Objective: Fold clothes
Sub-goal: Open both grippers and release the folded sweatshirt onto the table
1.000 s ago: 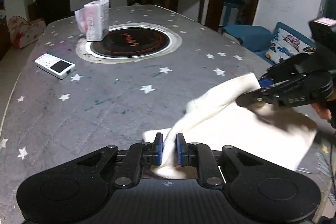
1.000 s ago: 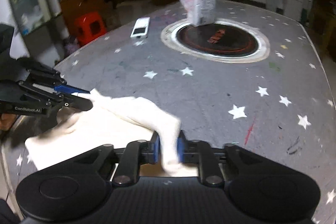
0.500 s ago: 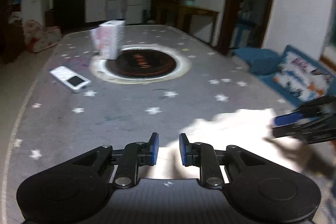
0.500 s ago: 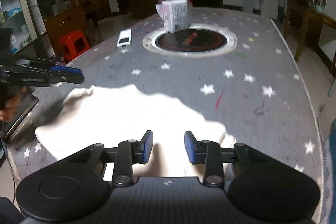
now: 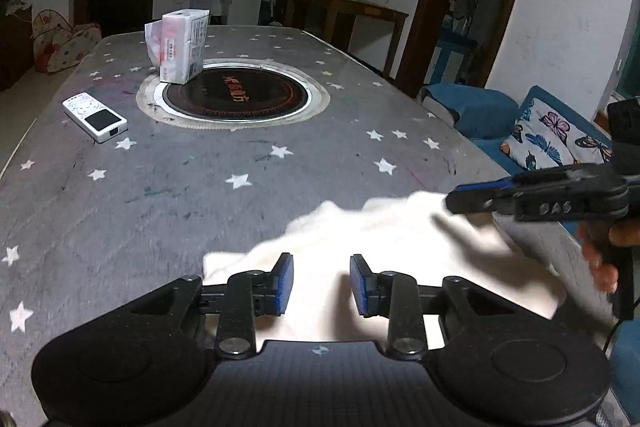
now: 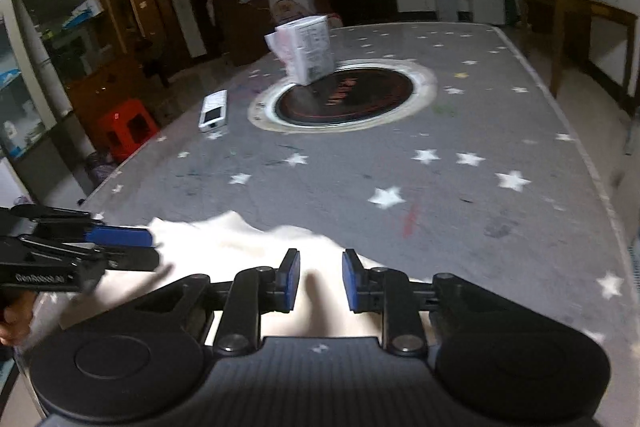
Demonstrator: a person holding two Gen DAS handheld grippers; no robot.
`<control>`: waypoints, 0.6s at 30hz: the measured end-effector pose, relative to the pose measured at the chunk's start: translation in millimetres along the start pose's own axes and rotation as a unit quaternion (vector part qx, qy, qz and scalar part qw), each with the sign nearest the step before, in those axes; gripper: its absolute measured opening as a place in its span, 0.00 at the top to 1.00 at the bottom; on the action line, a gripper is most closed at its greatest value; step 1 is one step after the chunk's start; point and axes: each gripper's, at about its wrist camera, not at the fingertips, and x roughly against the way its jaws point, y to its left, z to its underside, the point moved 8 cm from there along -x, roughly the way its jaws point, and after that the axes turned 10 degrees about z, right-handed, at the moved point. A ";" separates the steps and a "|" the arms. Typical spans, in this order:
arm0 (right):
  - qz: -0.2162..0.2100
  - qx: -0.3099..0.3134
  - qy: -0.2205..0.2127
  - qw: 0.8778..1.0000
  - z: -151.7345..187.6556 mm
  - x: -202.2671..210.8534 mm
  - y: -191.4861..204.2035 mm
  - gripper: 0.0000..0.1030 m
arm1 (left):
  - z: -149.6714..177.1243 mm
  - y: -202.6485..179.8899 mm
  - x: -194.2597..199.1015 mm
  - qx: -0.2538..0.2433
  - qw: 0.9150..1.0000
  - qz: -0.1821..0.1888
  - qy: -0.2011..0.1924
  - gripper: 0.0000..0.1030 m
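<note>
One white cloth (image 5: 384, 247), two hand-held grippers released above it.

The cloth lies rumpled at the desk's (image 5: 160, 195) near edge; left hand-held gripper (image 5: 321, 285) and right hand-held gripper (image 6: 319, 281) both gape, empty. Farther off: one box (image 5: 182, 45), one remote (image 5: 95, 116), one round inset hob (image 5: 236, 95).

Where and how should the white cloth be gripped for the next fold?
Pinch the cloth at its rumpled far edge, coming low from the near side with the left tool. That edge stands raised in ridges; the middle lies flat against the table.
</note>
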 end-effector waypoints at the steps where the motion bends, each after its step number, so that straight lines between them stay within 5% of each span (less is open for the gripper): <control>1: 0.000 0.001 0.004 1.000 -0.5 -7.2 4.1 0.80 | -1.2 2.3 -3.3 0.003 1.000 -0.002 0.001 0.67; 8: 0.017 -0.009 0.027 0.999 2.2 -38.1 6.3 0.83 | 0.0 20.0 -21.9 0.030 0.999 -0.006 0.011 0.66; 18: 0.013 0.053 0.008 0.998 16.0 18.8 16.3 0.82 | -1.9 -17.3 -0.5 -0.012 1.000 -0.007 -0.017 0.59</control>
